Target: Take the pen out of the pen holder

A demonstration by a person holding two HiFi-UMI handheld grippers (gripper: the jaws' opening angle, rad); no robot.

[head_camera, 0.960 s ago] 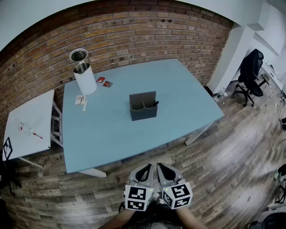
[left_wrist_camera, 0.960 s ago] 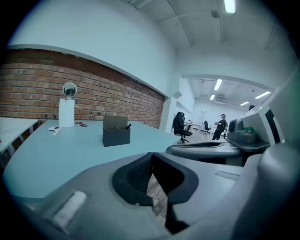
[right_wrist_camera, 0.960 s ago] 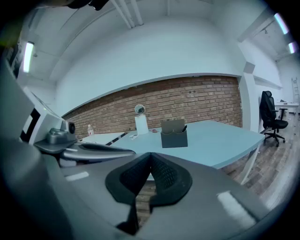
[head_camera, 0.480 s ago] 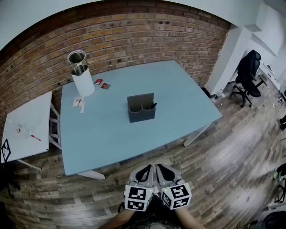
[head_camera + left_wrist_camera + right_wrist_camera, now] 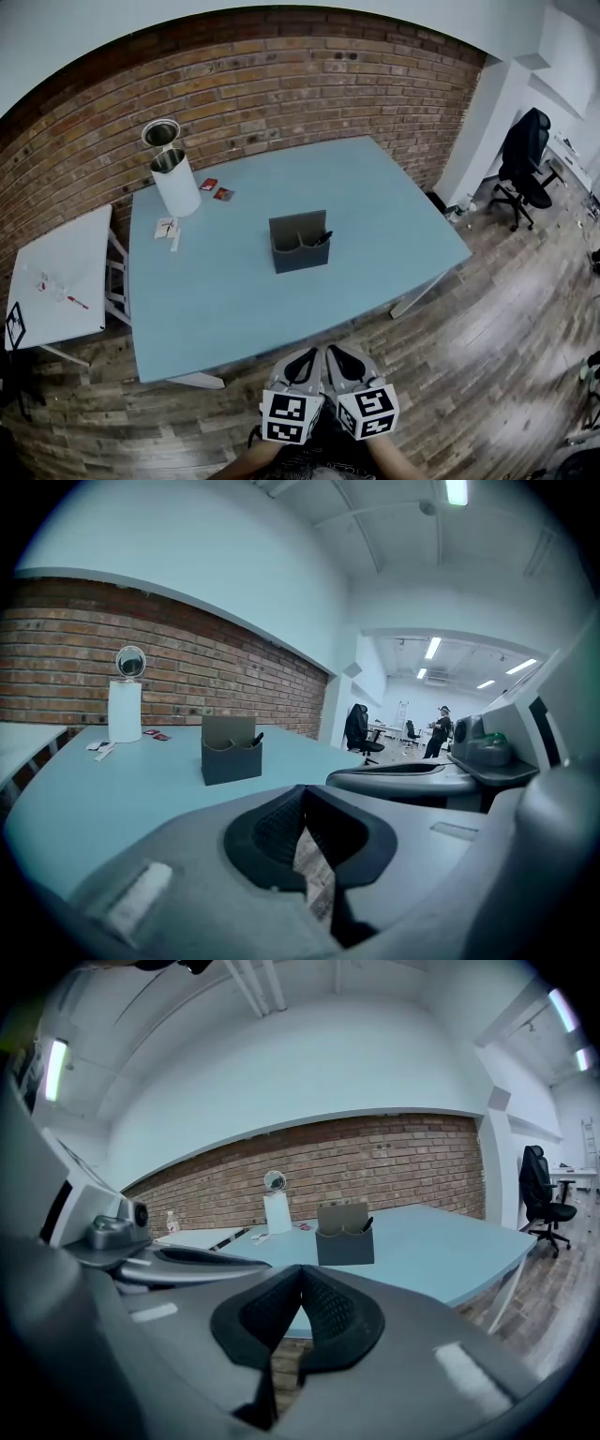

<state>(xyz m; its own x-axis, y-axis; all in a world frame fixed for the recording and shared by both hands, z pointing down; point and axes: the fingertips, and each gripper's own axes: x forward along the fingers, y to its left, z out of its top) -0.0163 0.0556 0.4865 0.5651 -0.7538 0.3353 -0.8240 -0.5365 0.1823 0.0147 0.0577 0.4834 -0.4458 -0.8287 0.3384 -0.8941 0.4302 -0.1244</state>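
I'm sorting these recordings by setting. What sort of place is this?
Most likely an office or work studio: a black swivel office chair stands on the wood floor, a grey pen holder sits on a large blue table, and a brick wall runs behind it.

Most of the pen (image 5: pixel 323 237) hidden inside the pen holder (image 5: pixel 298 253), only its tip out

Left gripper (image 5: pixel 305 355) and right gripper (image 5: pixel 338 354): grey shells, black ribbed pads (image 5: pixel 328 1312), white cubes (image 5: pixel 292 415) bearing black square markers.
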